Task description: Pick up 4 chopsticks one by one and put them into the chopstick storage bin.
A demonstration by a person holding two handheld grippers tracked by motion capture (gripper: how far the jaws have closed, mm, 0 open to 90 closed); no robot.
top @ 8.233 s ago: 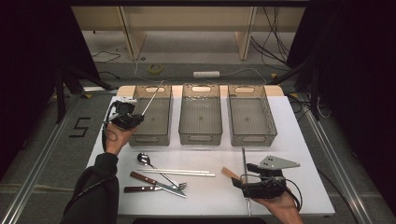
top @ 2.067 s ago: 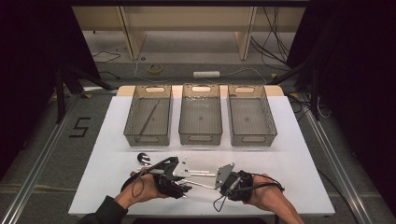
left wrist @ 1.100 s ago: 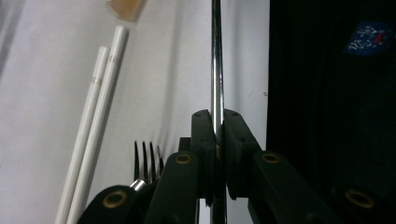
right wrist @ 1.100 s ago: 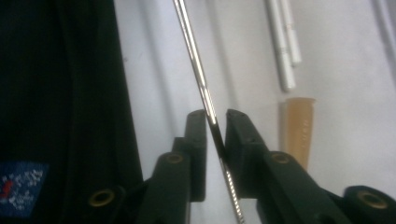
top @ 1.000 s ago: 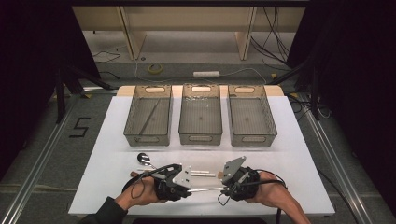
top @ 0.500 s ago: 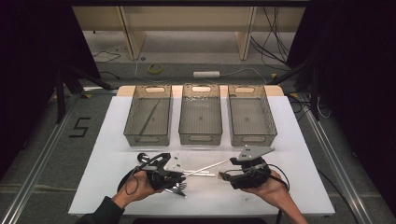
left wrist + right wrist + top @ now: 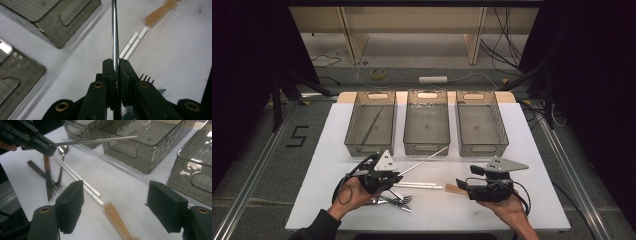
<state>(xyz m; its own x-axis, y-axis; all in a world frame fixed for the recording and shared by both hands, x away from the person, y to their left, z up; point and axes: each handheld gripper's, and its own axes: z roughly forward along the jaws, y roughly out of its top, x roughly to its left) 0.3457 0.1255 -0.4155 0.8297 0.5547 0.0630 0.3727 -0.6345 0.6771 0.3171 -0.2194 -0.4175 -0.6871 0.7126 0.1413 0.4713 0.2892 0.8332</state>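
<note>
My left gripper [image 7: 396, 175] [image 7: 115, 67] is shut on one end of a metal chopstick [image 7: 424, 160] [image 7: 115, 35]. The chopstick slants above the table toward the middle bin [image 7: 427, 147]. My right gripper [image 7: 462, 184] [image 7: 116, 202] stands open at the front right. Its jaws have just been opening and its pads [image 7: 71, 205] touch nothing. A tan-handled utensil [image 7: 454, 189] [image 7: 117, 220] lies on the table below the gap. In the right gripper view the left gripper [image 7: 47, 147] holds the chopstick [image 7: 95, 141] farther off.
Three grey bins line the back of the white table [image 7: 537, 200]; the left bin [image 7: 372, 145] holds a metal chopstick [image 7: 372, 125]. Two white chopsticks [image 7: 419, 185] [image 7: 80, 181] lie at mid-front. A spoon [image 7: 62, 150], brown-handled knife [image 7: 47, 180] and fork [image 7: 402, 201] lie under the left gripper.
The right gripper let go of the metal chopstick, opened and drew away to the right. The left gripper moved left with the chopstick, whose free end now points at the bins.
</note>
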